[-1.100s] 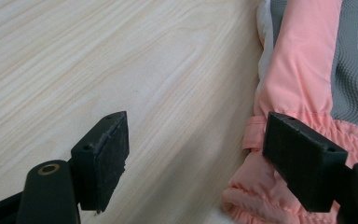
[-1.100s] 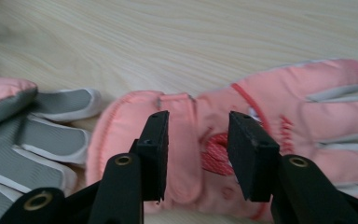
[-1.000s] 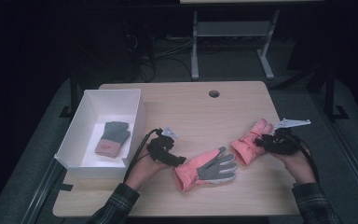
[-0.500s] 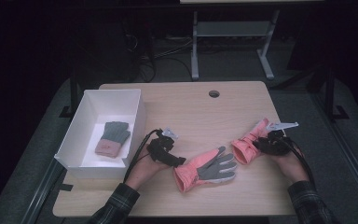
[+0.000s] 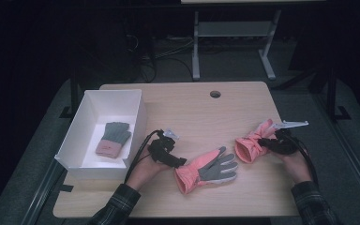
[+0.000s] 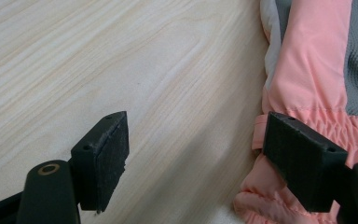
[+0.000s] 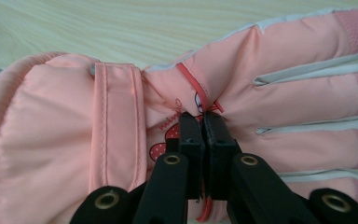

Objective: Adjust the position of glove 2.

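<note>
**Right gripper pinches one pink glove; left stands spread beside the other**

The right glove (image 7: 261,93) lies back-up near the table's right edge, its cuff toward the table's middle; the right gripper (image 7: 204,119) has just been closing and now has its jaws pressed together on a fold of the pink fabric at the back of the glove, just beside a small printed figure and a red cord; the fabric bunches up between the pads (image 7: 191,135); in the high view the same glove (image 5: 251,143) sits crumpled under that gripper (image 5: 267,142), with the person's right hand (image 5: 296,164) behind it.

The left glove (image 5: 206,171) lies flat, grey palm up, at the front middle of the table, well apart from the first and touching neither it nor the box; its cuff points toward the left gripper (image 5: 180,163); that gripper's jaws stand spread wide, with bare wood between them; one pad (image 6: 303,158) lies over the glove's gathered cuff (image 6: 307,116), though whether it touches the fabric is hard to tell from this angle; the left hand (image 5: 145,168) rests on the table (image 5: 192,112).

A white box (image 5: 136,117) sits at the table's left edge, open on top; inside lies a grey knit glove (image 5: 114,138) with a pinkish cuff.
</note>
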`<state>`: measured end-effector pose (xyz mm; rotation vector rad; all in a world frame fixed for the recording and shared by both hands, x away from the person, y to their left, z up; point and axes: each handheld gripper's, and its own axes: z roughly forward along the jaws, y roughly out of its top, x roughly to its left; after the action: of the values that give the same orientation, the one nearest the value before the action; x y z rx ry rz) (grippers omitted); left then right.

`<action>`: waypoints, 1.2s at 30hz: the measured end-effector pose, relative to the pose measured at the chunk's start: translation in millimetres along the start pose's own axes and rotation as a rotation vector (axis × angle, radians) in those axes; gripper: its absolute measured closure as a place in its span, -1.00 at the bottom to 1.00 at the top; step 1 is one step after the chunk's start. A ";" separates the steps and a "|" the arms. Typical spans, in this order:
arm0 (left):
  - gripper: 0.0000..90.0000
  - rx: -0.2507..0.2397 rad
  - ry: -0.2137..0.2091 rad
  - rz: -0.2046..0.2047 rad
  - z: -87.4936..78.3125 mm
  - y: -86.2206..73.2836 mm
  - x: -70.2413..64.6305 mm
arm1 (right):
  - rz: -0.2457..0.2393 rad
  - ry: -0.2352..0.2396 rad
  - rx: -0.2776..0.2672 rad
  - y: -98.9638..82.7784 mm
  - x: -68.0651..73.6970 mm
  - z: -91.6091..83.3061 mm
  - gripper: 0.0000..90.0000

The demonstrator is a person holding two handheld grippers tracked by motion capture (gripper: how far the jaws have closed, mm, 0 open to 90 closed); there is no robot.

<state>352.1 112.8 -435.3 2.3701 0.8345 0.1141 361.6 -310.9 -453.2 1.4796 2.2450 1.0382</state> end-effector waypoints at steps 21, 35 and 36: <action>0.42 -0.020 -0.033 -0.017 -11.1 2.8 -1.7 | -0.084 0.093 -0.102 12.5 75.6 -52.3 0.96; 0.99 0.048 -0.117 0.025 -13.7 -16.3 -30.6 | -0.104 0.108 -0.094 11.4 76.9 -52.4 0.96; 0.99 0.048 -0.130 0.020 -14.3 -17.5 -33.4 | -0.115 0.113 -0.097 11.4 77.1 -52.4 0.96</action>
<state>312.2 111.2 -430.0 2.4018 0.7600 -0.0519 305.5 -262.6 -395.5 1.2669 2.2896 1.2033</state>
